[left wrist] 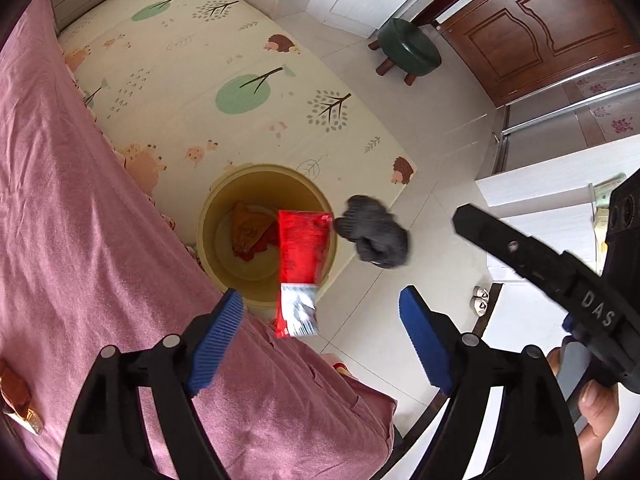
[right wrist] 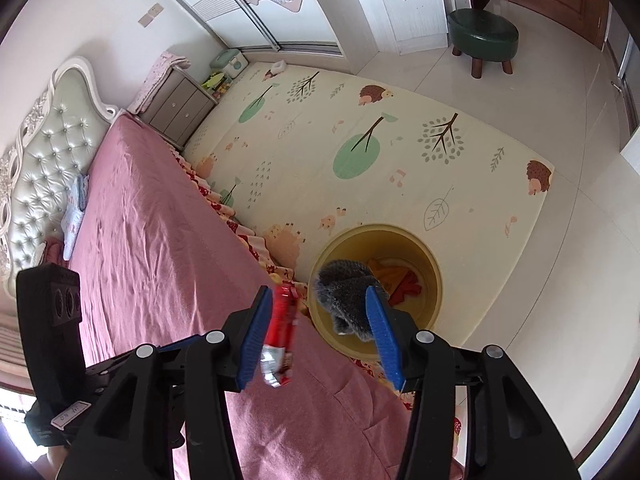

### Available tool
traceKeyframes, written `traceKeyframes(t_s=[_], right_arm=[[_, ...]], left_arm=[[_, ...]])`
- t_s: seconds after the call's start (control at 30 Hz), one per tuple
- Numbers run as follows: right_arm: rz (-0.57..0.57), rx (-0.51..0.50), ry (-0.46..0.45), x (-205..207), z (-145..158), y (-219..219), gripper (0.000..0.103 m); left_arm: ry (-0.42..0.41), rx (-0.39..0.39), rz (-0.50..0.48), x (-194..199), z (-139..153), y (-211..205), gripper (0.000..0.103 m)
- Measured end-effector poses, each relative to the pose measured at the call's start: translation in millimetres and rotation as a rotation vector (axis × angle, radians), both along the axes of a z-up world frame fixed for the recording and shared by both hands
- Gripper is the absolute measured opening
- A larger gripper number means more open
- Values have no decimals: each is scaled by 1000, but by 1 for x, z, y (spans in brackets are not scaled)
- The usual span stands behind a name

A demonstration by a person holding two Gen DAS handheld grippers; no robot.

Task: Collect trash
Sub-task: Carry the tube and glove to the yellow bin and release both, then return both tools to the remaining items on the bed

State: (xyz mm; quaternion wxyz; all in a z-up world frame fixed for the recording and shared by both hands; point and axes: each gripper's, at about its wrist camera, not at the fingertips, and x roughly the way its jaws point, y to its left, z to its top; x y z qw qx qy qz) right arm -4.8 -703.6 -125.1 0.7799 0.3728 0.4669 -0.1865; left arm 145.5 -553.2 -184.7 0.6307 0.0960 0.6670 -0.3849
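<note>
A yellow bin [left wrist: 224, 196] [right wrist: 380, 227] stands on the play mat beside the bed, with orange and red scraps [left wrist: 250, 228] inside. My left gripper [left wrist: 320, 294] is open wide above it. A red and silver wrapper [left wrist: 304, 248] [right wrist: 282, 320] is loose in the air between its pads, touching neither. My right gripper [right wrist: 318, 292] is open over the bin's near rim. A grey fuzzy wad [right wrist: 344, 284] [left wrist: 374, 232] hangs blurred by its right pad, and the left pad is well clear of it. One of the right gripper's fingers [left wrist: 516, 246] shows in the left wrist view.
The bed with a pink sheet [left wrist: 80, 200] [right wrist: 160, 220] fills the left side, and a brown wrapper [left wrist: 16, 392] lies on it. A green stool [left wrist: 408, 46] [right wrist: 482, 34] stands on the tiles by the door. A nightstand [right wrist: 176, 100] is at the bed's head.
</note>
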Motion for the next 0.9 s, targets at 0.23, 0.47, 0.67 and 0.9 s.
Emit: traceKeyframes(t_s=[0.23,0.47,0.67,0.9], right_arm=[[8,19,-1,4,2,3,48],[69,21,-10,18,12,29,48],[119,20,-37,27,31,54,48],[225,30,-53,41,46,108,48]], left_arm=[[5,21,49,7,-1,21,80],[-27,-5,70,8,20,38,80],[-38,-20,116,6,38,71,80],[-62,-12,195,0,56,136,80]])
